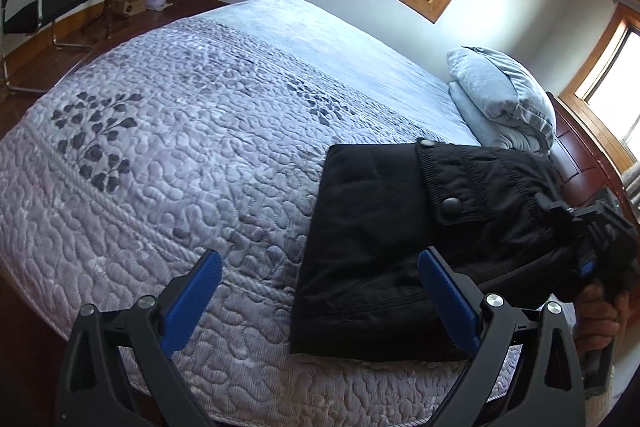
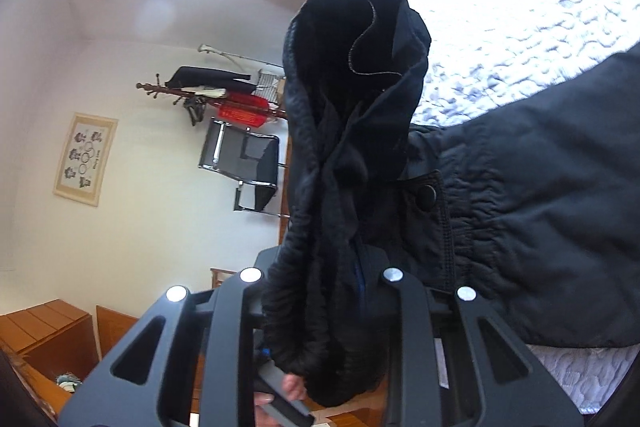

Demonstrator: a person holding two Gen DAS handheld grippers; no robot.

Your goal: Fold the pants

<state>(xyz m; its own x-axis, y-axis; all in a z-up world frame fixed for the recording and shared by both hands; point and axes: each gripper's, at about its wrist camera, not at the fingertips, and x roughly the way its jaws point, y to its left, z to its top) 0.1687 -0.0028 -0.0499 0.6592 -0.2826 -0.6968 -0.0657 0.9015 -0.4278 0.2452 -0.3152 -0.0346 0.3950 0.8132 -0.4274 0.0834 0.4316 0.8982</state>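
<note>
Seeing: one pants [image 1: 384, 247], folded, at our bed's [image 1: 168, 155] near edge; far half bare.
Left gripper [image 1: 320, 303]: spread, empty.
Right gripper [image 2: 320, 307]: pinching waistband.
Pillows [image 1: 500, 99]: two, headboard corner.

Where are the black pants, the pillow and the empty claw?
black pants [image 1: 368, 227], left wrist view, on the flat folded leg.
pillow [image 1: 496, 87], left wrist view, on its top face.
left claw [image 1: 320, 267], left wrist view, midway between its blue fingertips.

We see black pants [image 1: 372, 227] on a pale lavender quilted bedspread [image 1: 160, 187] with grey leaf sprigs; our left gripper [image 1: 320, 291] has blue pads; pillow [image 1: 500, 95] pale blue.
</note>
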